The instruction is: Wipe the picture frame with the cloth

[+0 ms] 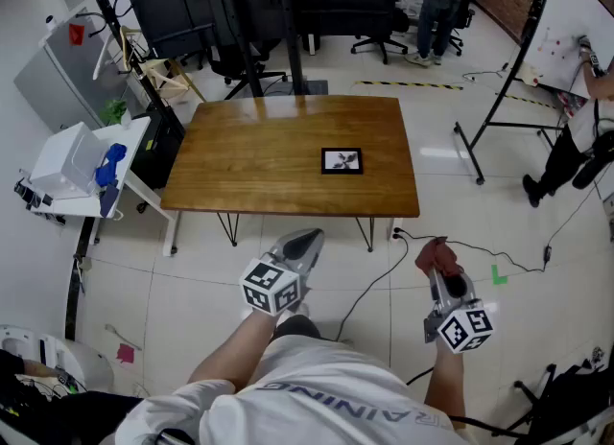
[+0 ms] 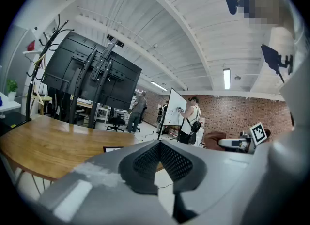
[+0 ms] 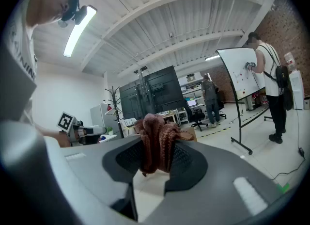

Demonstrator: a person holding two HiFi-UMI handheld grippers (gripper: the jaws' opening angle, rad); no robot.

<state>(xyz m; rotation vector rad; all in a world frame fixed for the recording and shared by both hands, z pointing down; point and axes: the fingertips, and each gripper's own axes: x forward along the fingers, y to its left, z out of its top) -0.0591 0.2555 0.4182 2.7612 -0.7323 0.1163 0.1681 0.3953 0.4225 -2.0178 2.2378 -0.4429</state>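
Right tool [image 1: 447,280] is gripping the reddish-brown cloth [image 1: 436,255], hovering well short and right of the picture frame [image 1: 342,161]; frame is lying flat on the tabletop [image 1: 259,160], long axis crosswise; left tool [image 1: 299,245], pinched together on nothing, is hovering nearer.

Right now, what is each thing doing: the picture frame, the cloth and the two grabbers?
picture frame: lying flat on the wooden table, nothing touching it.
cloth: bunched up, pinched in the right gripper.
right gripper: shut on the cloth, above the floor, short of the table.
left gripper: shut, nothing between its jaws.
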